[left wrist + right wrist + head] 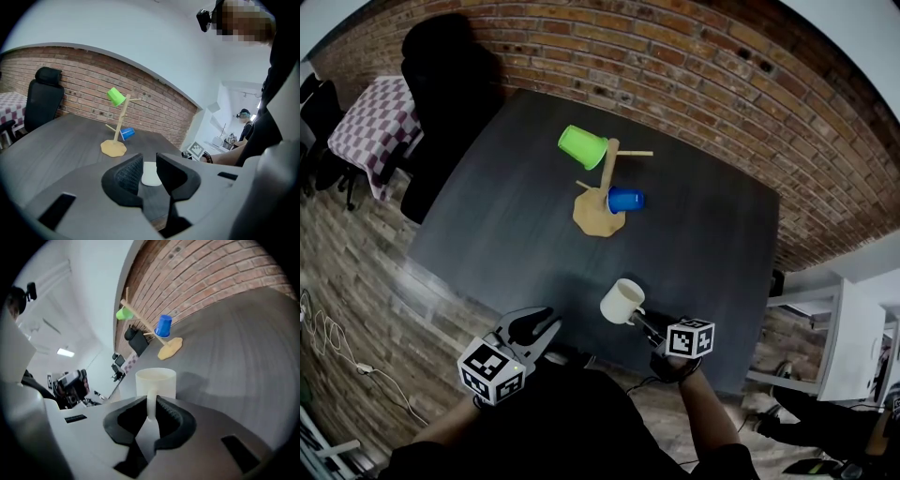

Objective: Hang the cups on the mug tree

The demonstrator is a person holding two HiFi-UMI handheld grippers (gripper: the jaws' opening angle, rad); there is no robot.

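A white cup [622, 301] hangs above the near part of the dark table [487, 225], and my right gripper [639, 319] is shut on its handle [151, 404]. In the right gripper view the white cup [156, 383] stands upright just past the jaws of my right gripper [151, 411]. The wooden mug tree [605, 187] stands mid-table, with a green cup [581, 146] on an upper left peg and a blue cup [625, 200] on a low right peg. My left gripper [539, 328] is open and empty at the near edge. In its own view, my left gripper [149, 171] faces the mug tree [119, 126].
A brick wall [703, 66] runs behind the table. At the far left stand a black office chair [441, 56] and a checkered table [370, 117]. White furniture [844, 319] is at the right. A person [243, 117] sits in the background of the left gripper view.
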